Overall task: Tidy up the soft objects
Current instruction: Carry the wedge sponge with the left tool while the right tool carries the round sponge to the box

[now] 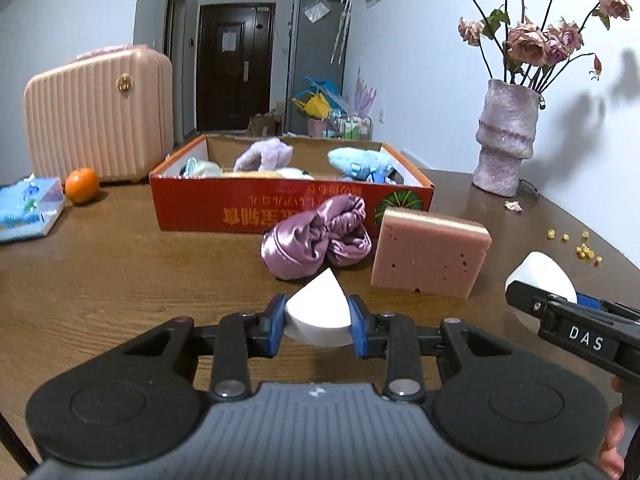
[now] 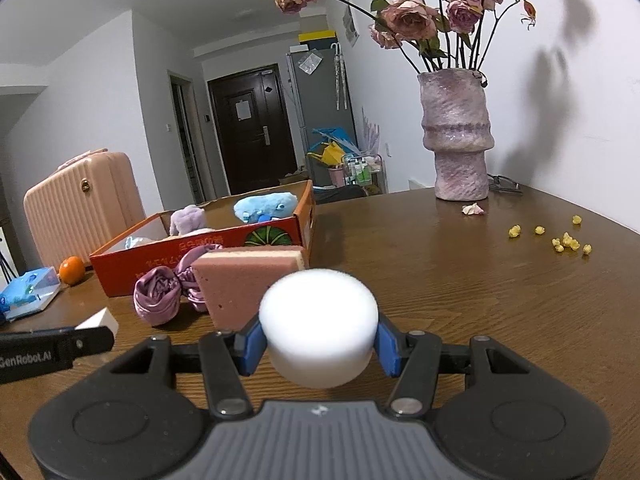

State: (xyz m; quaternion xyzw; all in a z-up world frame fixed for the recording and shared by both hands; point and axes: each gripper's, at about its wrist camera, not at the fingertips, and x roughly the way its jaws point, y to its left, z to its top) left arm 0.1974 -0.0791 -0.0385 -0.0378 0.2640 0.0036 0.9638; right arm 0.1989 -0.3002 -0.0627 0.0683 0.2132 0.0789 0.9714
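Both hands are loaded right now: the left hand-held gripper (image 1: pixel 319 319) is pinching a white wedge-shaped sponge (image 1: pixel 316 310) between its blue pads, held just over the wooden bench (image 1: pixel 100 280), and the right hand-held gripper (image 2: pixel 319 346) is squeezing a round white sponge (image 2: pixel 318 326) the same way. That round one fills so much of the right wrist view that you can't see the bench right under it. Ahead sit a crumpled purple satin scrunchie thing (image 1: pixel 316 236) and a pink block sponge (image 1: pixel 430 254) standing on edge, just beside each other; whether they touch is hard to say. Behind them is the open orange cardboard box (image 1: pixel 280 204), with a lilac plush (image 1: pixel 266 154) and a light blue plush (image 1: pixel 360 162) poking over the rim, the rest of what's in there hidden by the front wall. Off to the left there's an orange (image 1: pixel 82 185), a tissue box (image 1: pixel 28 210) cut off by the frame edge, and a pink suitcase (image 1: pixel 100 112). A vase of dried roses (image 2: pixel 456 136) stands far right, with small yellow bits (image 2: pixel 564 240) scattered near it, too small to identify.
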